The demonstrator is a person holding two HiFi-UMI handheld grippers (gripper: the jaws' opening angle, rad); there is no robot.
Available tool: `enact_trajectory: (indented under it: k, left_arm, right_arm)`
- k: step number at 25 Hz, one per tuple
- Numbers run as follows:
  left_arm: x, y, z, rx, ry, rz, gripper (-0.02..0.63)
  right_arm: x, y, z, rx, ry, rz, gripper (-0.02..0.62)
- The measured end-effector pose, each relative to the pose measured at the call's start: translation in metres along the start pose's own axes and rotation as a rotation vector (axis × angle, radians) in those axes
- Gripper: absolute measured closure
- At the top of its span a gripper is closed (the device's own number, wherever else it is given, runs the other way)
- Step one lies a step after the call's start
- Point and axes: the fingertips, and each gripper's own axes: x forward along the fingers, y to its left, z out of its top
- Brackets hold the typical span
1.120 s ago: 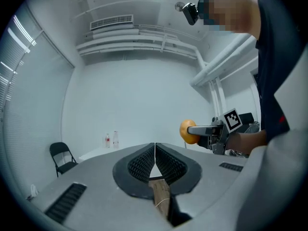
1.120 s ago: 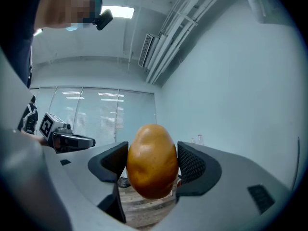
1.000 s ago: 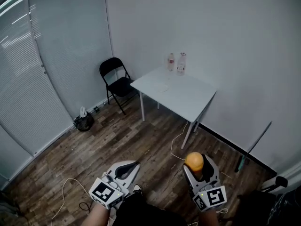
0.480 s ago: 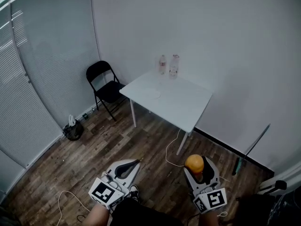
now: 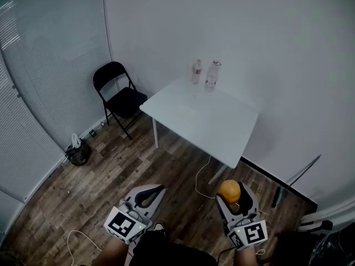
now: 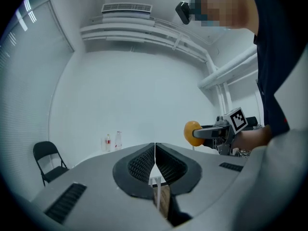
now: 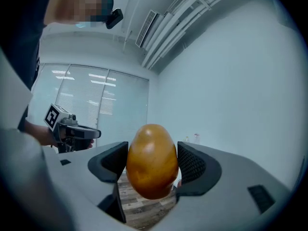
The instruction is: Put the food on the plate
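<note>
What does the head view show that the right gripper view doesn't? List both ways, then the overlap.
Head view only: the black folding chair, the white table and a cable on the floor. Right gripper view only: the ceiling pipes and an air vent. Both: the orange fruit clamped in the right gripper, the left gripper, and the two bottles far off.

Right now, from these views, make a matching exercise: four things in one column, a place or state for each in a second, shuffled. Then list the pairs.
1. left gripper
2. right gripper
3. black folding chair
4. two clear bottles

A. at the white table's far edge
B. shut, empty
C. on the wood floor, left of the table
D. shut on the orange egg-shaped food

Pairs: 1-B, 2-D, 3-C, 4-A.
</note>
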Motion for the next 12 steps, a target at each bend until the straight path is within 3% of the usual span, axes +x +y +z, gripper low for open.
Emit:
enact_trajectory:
  k: [6,12]
  left_arm:
    - [0.003,0.082,-0.003,-0.033,0.001,-0.009,0.581]
    - [0.017,0.136,-0.006,-0.04,0.002,0.008,0.582]
  right_arm:
    - [0.086,0.023,0.001,0.0,0.011,0.011,0.262]
    - [0.145,0.021,-0.004,0.003,0.02,0.03,0.262]
